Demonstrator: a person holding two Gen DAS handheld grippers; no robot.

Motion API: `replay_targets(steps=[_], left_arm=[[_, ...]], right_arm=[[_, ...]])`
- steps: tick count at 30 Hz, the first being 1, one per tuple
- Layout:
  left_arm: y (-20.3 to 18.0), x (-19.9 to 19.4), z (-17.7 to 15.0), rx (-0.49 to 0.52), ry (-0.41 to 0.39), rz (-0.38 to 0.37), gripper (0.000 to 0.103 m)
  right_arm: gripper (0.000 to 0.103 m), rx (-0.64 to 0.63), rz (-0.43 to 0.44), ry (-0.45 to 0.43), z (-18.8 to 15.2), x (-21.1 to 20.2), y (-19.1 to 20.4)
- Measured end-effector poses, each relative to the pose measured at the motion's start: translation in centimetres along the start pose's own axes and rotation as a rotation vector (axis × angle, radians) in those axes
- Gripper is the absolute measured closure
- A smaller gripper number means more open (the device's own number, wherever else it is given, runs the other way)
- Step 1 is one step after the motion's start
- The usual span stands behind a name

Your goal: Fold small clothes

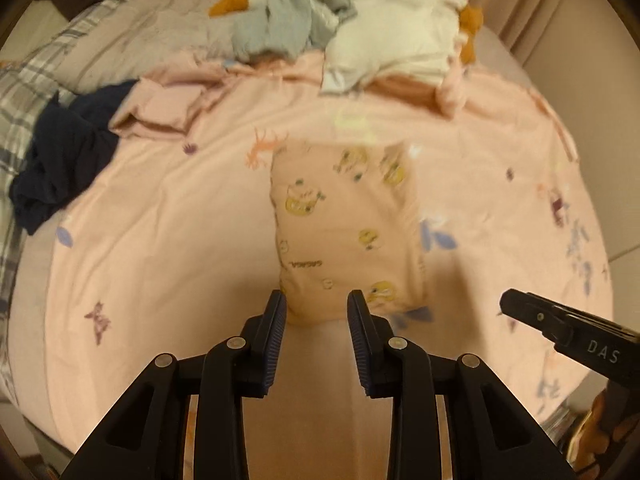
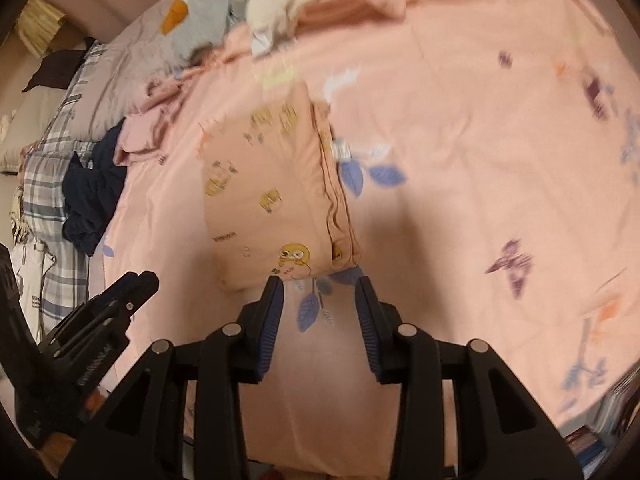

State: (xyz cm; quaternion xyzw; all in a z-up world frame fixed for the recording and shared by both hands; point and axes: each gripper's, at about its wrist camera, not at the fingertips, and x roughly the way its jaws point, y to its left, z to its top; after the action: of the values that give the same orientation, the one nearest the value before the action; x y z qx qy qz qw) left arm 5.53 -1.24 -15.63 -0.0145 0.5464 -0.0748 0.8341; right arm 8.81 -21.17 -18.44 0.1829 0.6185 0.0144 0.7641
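A small pink garment with yellow cartoon prints (image 1: 344, 224) lies folded into a narrow rectangle on the pink bed sheet (image 1: 160, 240). It also shows in the right wrist view (image 2: 276, 200). My left gripper (image 1: 317, 304) is open and empty, its fingertips at the garment's near edge. My right gripper (image 2: 319, 288) is open and empty, just in front of the garment's near right corner. The right gripper shows in the left wrist view (image 1: 560, 328), and the left gripper shows in the right wrist view (image 2: 100, 312).
A dark navy garment (image 1: 68, 160) and a crumpled pink one (image 1: 160, 108) lie at the left. A white goose plush (image 1: 384, 28) with grey clothes (image 1: 288, 20) lies at the back. A plaid blanket (image 1: 24, 92) lies along the left edge.
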Motion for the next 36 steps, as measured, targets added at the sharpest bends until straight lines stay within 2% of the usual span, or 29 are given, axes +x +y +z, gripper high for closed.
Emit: replay_targets(steps=[2,3,4,7,10,11,12,13,15,18,19,23,29,36], left_arm=[[-0.2,-2.3,-0.1,-0.026,-0.011,-0.001,0.071],[-0.4,-3.2,-0.1,-0.039,-0.018,-0.015,0.066],[-0.5,-3.7,-0.1,-0.043,-0.026,-0.023,0.055],[-0.3,-5.4,0.4,-0.056,-0.039,-0.051,0.049],[0.0,-6.6,0.9,-0.044,-0.013,-0.028,0.047],[0.0,-7.1,1.0,-0.031,-0.007,0.005,0.044],[0.2,-7.5,1.2,-0.035,-0.005,0.015,0.036],[0.4,-7.9,1.1,-0.045,-0.006,0.014,0.024],[0.7,-8.9,1.3,-0.054,-0.014,0.006,0.014],[0.7,-10.4,1.7,-0.044,-0.036,0.028,0.007],[0.4,-10.8,1.8,-0.029,-0.031,0.042,0.002],[-0.3,-11.6,2.1,-0.014,-0.056,0.039,0.001],[-1.0,-11.9,3.0,-0.048,-0.088,0.017,0.001],[-1.7,-13.0,3.7,-0.072,-0.131,0.019,0.001]], right_arm=[[0.065,-0.019,-0.004,-0.02,0.1,-2.0,0.7],[0.065,-0.043,-0.005,-0.032,0.0,-3.1,1.4],[0.064,-0.063,-0.016,-0.037,-0.1,-4.0,2.1],[0.063,-0.086,-0.009,-0.019,-0.6,-5.8,3.1],[0.042,-0.131,-0.009,-0.034,-0.7,-7.4,4.2],[0.031,-0.141,-0.018,-0.038,-0.6,-7.6,4.4],[0.023,-0.153,-0.035,-0.04,-0.3,-8.0,4.5],[0.021,-0.156,-0.046,-0.04,-0.3,-8.3,4.7],[0.018,-0.158,-0.052,-0.052,0.1,-9.4,4.8],[0.0,-0.158,-0.063,-0.083,0.6,-11.1,4.9],[0.001,-0.157,-0.073,-0.088,0.7,-11.5,5.0],[0.001,-0.161,-0.025,-0.084,1.5,-12.7,5.3],[0.0,-0.202,-0.08,-0.122,2.7,-13.1,5.6],[0.0,-0.167,-0.055,-0.132,2.9,-13.5,5.0]])
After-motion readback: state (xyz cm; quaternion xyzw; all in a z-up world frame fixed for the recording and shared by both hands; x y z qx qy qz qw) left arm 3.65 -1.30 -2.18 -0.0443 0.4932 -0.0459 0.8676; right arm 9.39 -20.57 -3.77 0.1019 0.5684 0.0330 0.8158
